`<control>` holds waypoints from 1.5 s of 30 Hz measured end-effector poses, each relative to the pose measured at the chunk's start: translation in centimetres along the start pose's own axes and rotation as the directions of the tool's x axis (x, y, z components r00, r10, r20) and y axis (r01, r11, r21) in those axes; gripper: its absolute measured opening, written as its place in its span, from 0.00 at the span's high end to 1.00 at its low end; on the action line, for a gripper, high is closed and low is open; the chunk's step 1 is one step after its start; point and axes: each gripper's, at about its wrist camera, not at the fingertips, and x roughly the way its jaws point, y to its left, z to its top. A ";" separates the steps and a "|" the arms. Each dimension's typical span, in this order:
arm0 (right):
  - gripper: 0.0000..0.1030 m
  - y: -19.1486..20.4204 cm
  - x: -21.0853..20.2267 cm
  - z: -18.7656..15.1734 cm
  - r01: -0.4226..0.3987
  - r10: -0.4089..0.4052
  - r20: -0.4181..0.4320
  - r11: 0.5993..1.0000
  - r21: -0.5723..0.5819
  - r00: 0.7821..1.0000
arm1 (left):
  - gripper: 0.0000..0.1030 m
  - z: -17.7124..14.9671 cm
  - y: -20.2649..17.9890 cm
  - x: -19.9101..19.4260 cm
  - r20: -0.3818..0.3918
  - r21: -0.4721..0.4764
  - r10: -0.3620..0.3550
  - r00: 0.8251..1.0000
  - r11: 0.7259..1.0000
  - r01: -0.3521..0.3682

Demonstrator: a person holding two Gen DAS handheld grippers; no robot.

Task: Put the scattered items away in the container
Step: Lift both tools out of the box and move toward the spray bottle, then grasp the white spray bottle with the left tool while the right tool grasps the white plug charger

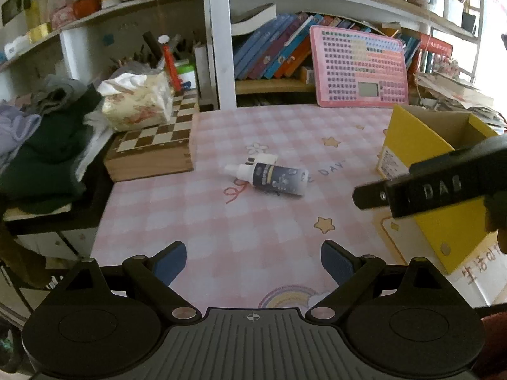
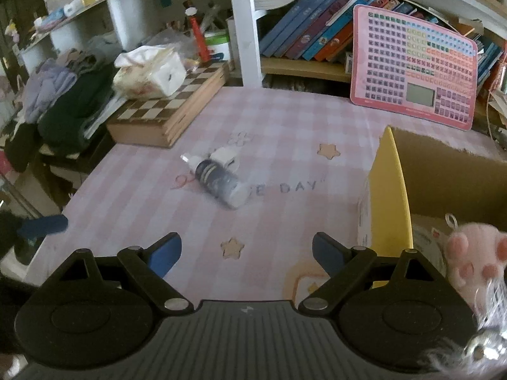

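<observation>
While unheld (sideways), bottle [image 1: 275,178] on tablecloth [image 1: 221,221]

A dark bottle [image 2: 218,180] lies on the pink checked tablecloth [image 2: 285,133]. The right gripper [image 2: 246,251] hovers spread wide beside a yellow box [image 2: 388,196].

Your left gripper [image 1: 253,261], black with blue-padded fingers [image 1: 172,261], has its jaws spread wide with nothing between them, hovering low over the near edge of the table and pointing toward the far edge. Your right gripper [image 2: 246,253], same black build with blue pads [image 2: 166,253], is also spread wide and holds nothing, pointing the same way above the near edge. In the left wrist view the right gripper's black body [image 1: 443,186] comes in from the right edge, off the table surface. In the right wrist view one blue fingertip of the left gripper [image 2: 44,225] shows at the left edge.
</observation>
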 end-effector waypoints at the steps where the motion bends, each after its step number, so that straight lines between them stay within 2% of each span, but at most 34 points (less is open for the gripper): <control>1: 0.13 -0.3 0.4 0.5 -0.008 0.008 -0.001 1.000 0.008 1.000 | 0.09 0.3 -0.1 0.6 -0.002 0.004 -0.004 1.000 1.000 0.004; 10: 0.13 -1.7 3.8 5.9 -0.062 0.062 0.001 0.998 0.014 0.998 | 0.09 3.3 -1.4 6.3 0.011 0.012 0.000 1.000 1.000 0.000; 18: 0.13 -2.9 6.5 9.4 -0.072 0.072 0.003 0.997 0.031 0.997 | 0.09 5.9 -2.3 11.5 0.039 -0.117 0.037 0.999 0.993 -0.032; 24: 0.14 -3.1 8.0 10.3 -0.072 0.073 -0.015 0.997 0.019 0.997 | 0.09 6.7 -1.8 14.6 0.000 -0.192 0.105 0.994 0.976 -0.103; 32: 0.15 -2.9 9.7 10.2 -0.094 0.094 -0.056 0.995 0.017 0.994 | 0.15 5.3 0.8 13.9 -0.048 -0.250 0.128 0.991 0.959 -0.136; 34: 0.15 -2.6 10.1 10.3 -0.106 0.106 -0.063 0.994 0.006 0.992 | 0.20 4.8 1.5 13.4 -0.056 -0.259 0.125 0.991 0.956 -0.135; 36: 0.15 -2.2 10.5 10.3 -0.115 0.114 -0.071 0.993 -0.011 0.991 | 0.31 4.4 2.2 13.0 -0.060 -0.278 0.129 0.990 0.950 -0.140; 39: 0.15 -1.7 11.3 10.2 -0.128 0.124 -0.087 0.991 -0.036 0.988 | 0.33 4.2 2.8 12.9 -0.073 -0.311 0.128 0.989 0.939 -0.145; 45: 0.16 0.0 13.2 9.9 -0.146 0.131 -0.131 0.983 -0.111 0.983 | 0.31 3.6 1.9 11.7 -0.086 -0.303 0.109 0.990 0.944 -0.130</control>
